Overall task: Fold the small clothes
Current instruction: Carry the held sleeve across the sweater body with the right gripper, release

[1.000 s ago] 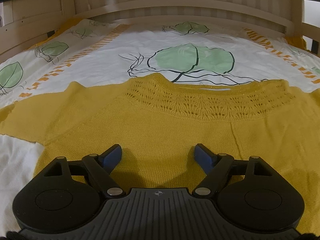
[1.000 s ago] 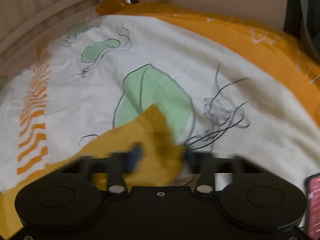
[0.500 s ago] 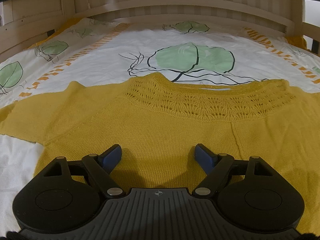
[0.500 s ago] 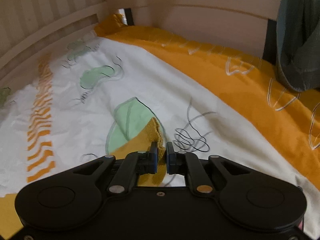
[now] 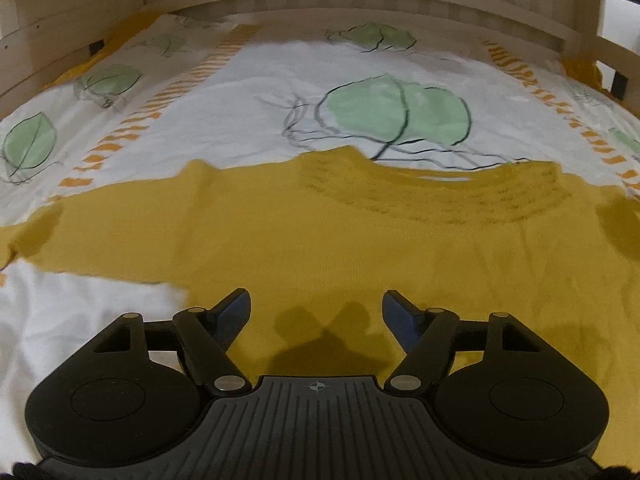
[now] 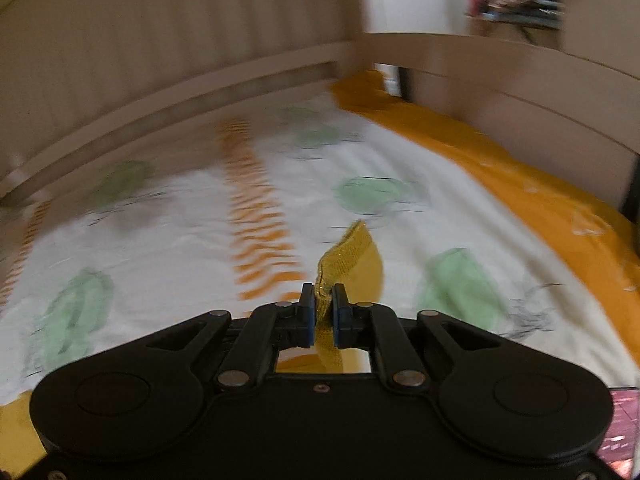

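A mustard-yellow knit sweater (image 5: 360, 248) lies flat on the bed, its lace neckline toward the headboard and one sleeve (image 5: 100, 216) stretched out to the left. My left gripper (image 5: 316, 304) hovers over the sweater's body with its jaws wide but closing, nothing between them. In the right wrist view, my right gripper (image 6: 323, 300) is shut on the ribbed cuff of the other sleeve (image 6: 348, 256), which stands up above the pads, lifted off the bed.
The bed cover (image 5: 240, 92) is white with green leaves and orange stripes, with an orange border (image 6: 520, 184) on the right. A wooden bed rail (image 6: 200, 88) runs around the far sides. A pink object (image 6: 620, 428) sits at the lower right edge.
My right gripper shut on the sleeve cuff, rose and swung, lifting the cuff off the bed. The left gripper lifted a little and its jaws narrowed slightly.
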Tool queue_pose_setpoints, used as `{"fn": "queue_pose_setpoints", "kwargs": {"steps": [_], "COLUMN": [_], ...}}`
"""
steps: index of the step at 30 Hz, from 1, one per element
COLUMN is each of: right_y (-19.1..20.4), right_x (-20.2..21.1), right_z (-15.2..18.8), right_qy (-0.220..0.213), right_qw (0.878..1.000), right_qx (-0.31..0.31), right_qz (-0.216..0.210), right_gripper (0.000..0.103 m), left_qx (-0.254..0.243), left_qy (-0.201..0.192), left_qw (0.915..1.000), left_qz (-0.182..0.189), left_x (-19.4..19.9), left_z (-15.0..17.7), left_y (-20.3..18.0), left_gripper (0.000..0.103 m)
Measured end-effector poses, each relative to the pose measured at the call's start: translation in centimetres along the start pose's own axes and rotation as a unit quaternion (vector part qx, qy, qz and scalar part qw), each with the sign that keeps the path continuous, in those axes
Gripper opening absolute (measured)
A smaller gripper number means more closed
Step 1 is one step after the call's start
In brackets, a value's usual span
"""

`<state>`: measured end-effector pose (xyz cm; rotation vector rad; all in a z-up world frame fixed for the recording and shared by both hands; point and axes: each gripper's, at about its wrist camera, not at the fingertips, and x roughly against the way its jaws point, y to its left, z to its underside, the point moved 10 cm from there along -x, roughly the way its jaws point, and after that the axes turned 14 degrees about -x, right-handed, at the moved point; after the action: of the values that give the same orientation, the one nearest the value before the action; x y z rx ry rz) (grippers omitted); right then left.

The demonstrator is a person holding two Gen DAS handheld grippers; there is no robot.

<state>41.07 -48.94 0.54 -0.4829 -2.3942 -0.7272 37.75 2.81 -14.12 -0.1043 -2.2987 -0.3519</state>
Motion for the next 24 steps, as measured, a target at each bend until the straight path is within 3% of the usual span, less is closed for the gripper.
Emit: {"fn": "queue_pose_setpoints", "kwargs": {"steps": [5, 10, 14, 17, 20, 24], "right_y": [8.6, 17.1, 22.5, 25.5, 28.2, 31.1], "right_x": [0.4, 0.5, -0.4, -1.3, -2.1, -2.1], "right_z": [3.9, 9.9, 15.2, 19.1, 22.8, 26.6], "right_qy": [0.023, 0.046, 0.067, 0.091, 0.109, 0.116], "right_qw": [0.998, 0.991, 0.987, 0.983, 0.98, 0.976], "right_qx": [0.035, 0.072, 0.074, 0.069, 0.074, 0.094], "right_qz": [-0.052, -0.102, -0.126, -0.141, -0.149, -0.159], "right_gripper": [0.016, 0.016, 0.016, 0.016, 0.016, 0.016], "left_qx": [0.003, 0.02, 0.061, 0.074, 0.065, 0.086], "left_qy": [0.019, 0.027, 0.03, 0.014, -0.008, 0.004], "left_qw": [0.9998, 0.9994, 0.9976, 0.9967, 0.9977, 0.9963], "left_qz": [-0.005, -0.007, 0.014, 0.03, 0.015, 0.004], "left_x": [0.5, -0.3, -0.6, 0.0, 0.6, 0.0], "left_z": [2.2, 3.5, 3.7, 2.6, 2.0, 2.8], "left_y": [4.4, 7.7, 9.6, 10.2, 11.1, 12.4], "left_gripper": [0.072, 0.072, 0.072, 0.072, 0.072, 0.072]}}
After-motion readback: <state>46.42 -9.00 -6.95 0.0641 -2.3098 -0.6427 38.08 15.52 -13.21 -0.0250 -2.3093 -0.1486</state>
